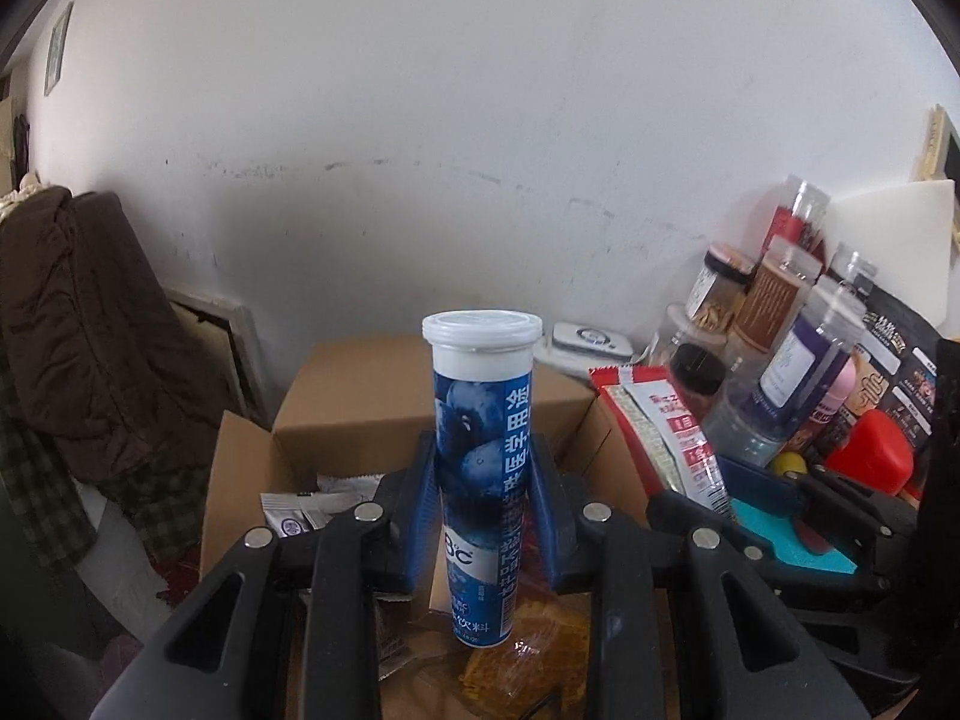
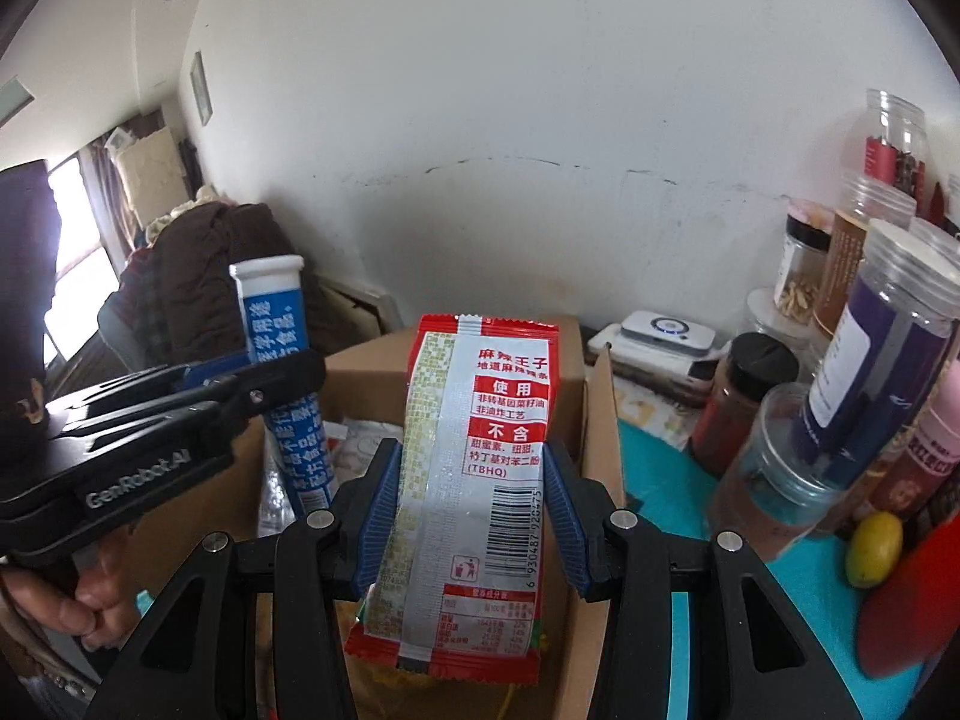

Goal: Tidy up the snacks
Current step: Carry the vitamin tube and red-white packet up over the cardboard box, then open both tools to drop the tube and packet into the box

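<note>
The left gripper [image 1: 483, 516] clamps a blue tube [image 1: 480, 480] upright above the open cardboard box [image 1: 336, 420]. To its right, the right gripper [image 2: 471, 516] pinches a red-and-white snack packet [image 2: 474, 480] between its fingers.

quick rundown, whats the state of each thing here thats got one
blue tube: capped, upright, gripped by left gripper
red snack packet: sealed, upright, gripped by right gripper
cardboard box: flaps open, snacks inside
dark-lidded jar: lidded, standing
clear jar: tilted

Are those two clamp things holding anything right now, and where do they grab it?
Yes. The left gripper clamps the blue tube around its lower middle. The right gripper pinches the red and white snack packet by its side edges, about midway.
</note>
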`<state>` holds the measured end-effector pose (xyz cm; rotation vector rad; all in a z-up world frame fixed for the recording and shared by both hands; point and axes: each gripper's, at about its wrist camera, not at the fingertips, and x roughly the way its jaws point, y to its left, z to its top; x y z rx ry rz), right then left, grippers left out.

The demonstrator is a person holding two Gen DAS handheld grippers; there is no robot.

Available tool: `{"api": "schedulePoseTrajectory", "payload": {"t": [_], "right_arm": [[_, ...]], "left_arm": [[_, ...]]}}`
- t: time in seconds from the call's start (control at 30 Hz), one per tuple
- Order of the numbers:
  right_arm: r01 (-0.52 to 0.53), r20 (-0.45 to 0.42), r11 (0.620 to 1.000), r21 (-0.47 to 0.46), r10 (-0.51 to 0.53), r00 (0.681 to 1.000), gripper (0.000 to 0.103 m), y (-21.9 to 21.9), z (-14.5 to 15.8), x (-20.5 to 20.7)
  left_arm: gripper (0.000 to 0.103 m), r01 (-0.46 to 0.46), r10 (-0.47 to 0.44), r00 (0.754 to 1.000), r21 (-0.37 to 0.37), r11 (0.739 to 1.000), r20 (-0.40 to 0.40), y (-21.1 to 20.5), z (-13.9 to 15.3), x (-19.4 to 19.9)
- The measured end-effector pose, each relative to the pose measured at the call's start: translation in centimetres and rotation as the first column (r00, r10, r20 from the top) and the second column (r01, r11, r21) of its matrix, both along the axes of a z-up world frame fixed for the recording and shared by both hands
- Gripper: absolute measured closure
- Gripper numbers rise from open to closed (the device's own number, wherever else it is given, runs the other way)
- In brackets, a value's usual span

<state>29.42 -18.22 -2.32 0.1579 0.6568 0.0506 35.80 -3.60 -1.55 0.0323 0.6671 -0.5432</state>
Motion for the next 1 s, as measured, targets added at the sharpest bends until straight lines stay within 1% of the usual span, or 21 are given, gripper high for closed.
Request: {"api": "schedulePoseTrajectory", "payload": {"t": [0.13, 0.27, 0.37, 0.5, 0.53, 0.6, 0.8, 0.87, 0.93, 1.0], "right_arm": [[-0.008, -0.028, 1.0, -0.008, 0.008, 1.0, 0.057, 0.1, -0.9, 0.5], [0.004, -0.045, 1.0, -0.018, -0.005, 0.999, 0.057, -0.1, -1.4, 1.1], [0.009, -0.061, 1.0, -0.012, -0.009, 0.998, 0.057, -0.3, -1.9, 1.4], [0.0, -0.088, 1.0, -0.027, -0.002, 0.996, 0.055, 0.0, -2.6, 1.9], [-0.003, -0.098, 1.0, -0.021, 0.001, 0.995, 0.055, 0.0, -2.9, 2.1], [-0.008, -0.114, 1.0, 0.021, 0.011, 0.993, 0.055, -0.3, -3.3, 2.3], [-0.001, -0.115, 1.0, 0.006, 0.002, 0.993, 0.055, -0.3, -3.2, 2.2], [0.005, -0.117, 1.0, 0.004, -0.004, 0.993, 0.051, -0.3, -3.2, 2.1], [0.01, -0.117, 1.0, 0.003, -0.009, 0.993, 0.048, -0.4, -3.3, 2.1], [0.013, -0.117, 1.0, -0.004, -0.013, 0.993, 0.048, -0.4, -3.2, 2.0]], "left_arm": [[0.075, -0.003, 0.003, 1.0, 0.04, 0.999, -0.011, -0.8, -1.0, 0.4], [0.075, 0.002, 0.0, 0.999, 0.059, 0.998, -0.038, -1.3, -1.9, 1.0], [0.075, -0.003, 0.007, 0.998, 0.072, 0.997, -0.054, -1.5, -2.4, 1.4], [0.075, -0.015, 0.023, 0.996, 0.093, 0.996, -0.083, -1.4, -3.5, 2.0], [0.075, -0.018, 0.028, 0.995, 0.094, 0.995, -0.1, -1.4, -3.8, 2.2], [0.075, -0.019, 0.031, 0.992, 0.094, 0.995, -0.12, -1.4, -4.4, 2.6], [0.075, -0.045, 0.063, 0.987, 0.124, 0.991, -0.147, -1.5, -5.4, 3.3], [0.075, -0.047, 0.067, 0.987, 0.132, 0.99, -0.147, -1.6, -5.6, 3.3], [0.075, -0.057, 0.078, 0.987, 0.155, 0.986, -0.137, -1.9, -5.7, 3.3], [0.075, -0.065, 0.09, 0.987, 0.179, 0.982, -0.132, -2.1, -5.9, 3.3]]}}
